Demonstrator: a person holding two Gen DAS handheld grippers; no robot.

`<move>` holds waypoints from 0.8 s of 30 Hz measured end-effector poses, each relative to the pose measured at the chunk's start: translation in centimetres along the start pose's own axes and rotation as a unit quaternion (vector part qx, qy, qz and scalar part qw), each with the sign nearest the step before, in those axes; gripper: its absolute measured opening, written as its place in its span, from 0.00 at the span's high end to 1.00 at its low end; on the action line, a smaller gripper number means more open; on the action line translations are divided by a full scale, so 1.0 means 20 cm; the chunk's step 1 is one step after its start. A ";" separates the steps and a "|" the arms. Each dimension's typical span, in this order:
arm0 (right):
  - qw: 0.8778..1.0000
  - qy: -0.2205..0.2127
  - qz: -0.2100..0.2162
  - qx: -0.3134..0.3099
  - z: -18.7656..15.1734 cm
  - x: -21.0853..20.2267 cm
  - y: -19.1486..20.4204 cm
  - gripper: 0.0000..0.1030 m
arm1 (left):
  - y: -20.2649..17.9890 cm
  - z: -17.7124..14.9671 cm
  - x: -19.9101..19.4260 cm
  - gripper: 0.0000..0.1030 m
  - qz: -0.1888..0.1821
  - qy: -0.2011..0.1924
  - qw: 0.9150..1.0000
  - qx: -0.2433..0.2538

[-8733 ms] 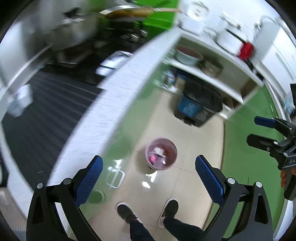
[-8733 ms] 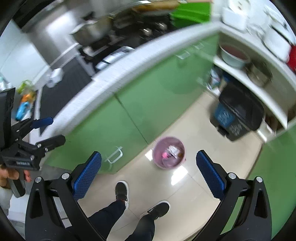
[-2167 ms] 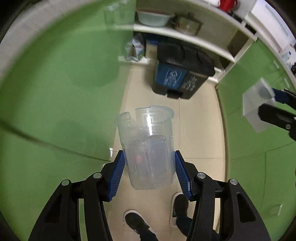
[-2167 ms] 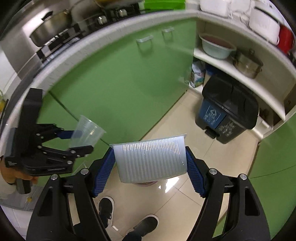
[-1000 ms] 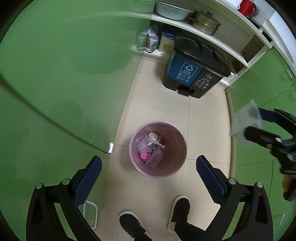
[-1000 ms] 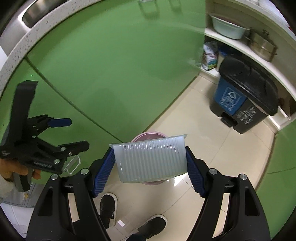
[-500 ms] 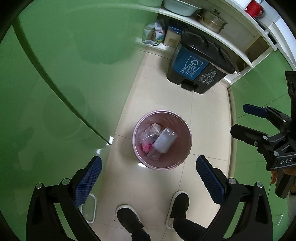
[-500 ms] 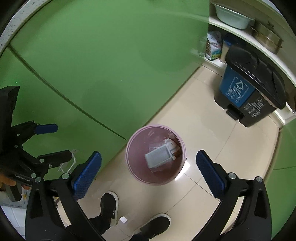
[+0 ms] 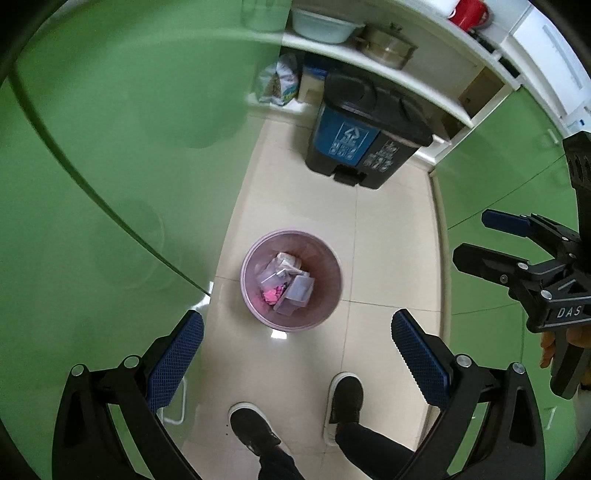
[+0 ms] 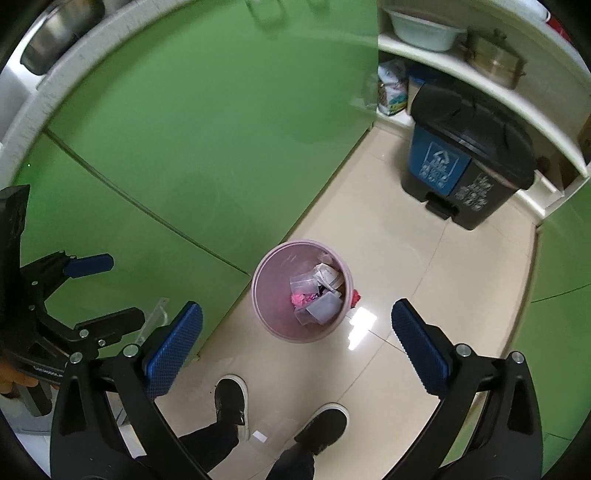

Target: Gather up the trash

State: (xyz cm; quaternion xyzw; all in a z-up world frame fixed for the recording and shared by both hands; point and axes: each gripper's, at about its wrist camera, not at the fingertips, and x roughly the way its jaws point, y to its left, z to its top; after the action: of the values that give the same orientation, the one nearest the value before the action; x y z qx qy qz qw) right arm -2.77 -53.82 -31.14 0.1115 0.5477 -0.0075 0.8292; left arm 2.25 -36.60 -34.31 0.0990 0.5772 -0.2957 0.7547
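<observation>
Lifting both empty, wide-open grippers, left gripper [image 9: 295,350] and right gripper [image 10: 295,350], straight above the pink bin [image 9: 325,254] below keeps its clear plastic trash [image 10: 321,306] undisturbed.

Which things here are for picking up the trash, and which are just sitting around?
For the job:
- pink bin
- clear tub inside it
- clear cup inside it
- left gripper, open and empty
- right gripper, open and empty

Just there:
- black pedal bin
- basin on the shelf
- steel pot on the shelf
- food bag
</observation>
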 end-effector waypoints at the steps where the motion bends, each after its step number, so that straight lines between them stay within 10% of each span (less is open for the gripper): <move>1: 1.000 -0.002 -0.004 -0.001 0.01 -0.08 0.01 0.03 | -0.02 0.00 -0.08 0.05 0.000 -0.003 1.000 -0.002; 13: 0.997 -0.032 0.000 -0.076 0.20 -0.94 0.35 0.03 | -0.04 -0.09 -1.04 0.05 0.045 -0.060 0.995 -0.071; 24: 0.978 -0.093 0.078 -0.170 0.37 -1.33 1.06 0.03 | 0.37 -0.32 -1.75 0.05 0.116 -0.132 0.973 -0.148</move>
State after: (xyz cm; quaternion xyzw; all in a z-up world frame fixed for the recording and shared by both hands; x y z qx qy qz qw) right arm -3.82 -37.60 -0.33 0.0102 0.4513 0.1397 0.8813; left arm -4.43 -15.93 -5.16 0.0128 0.4943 -0.1275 0.8598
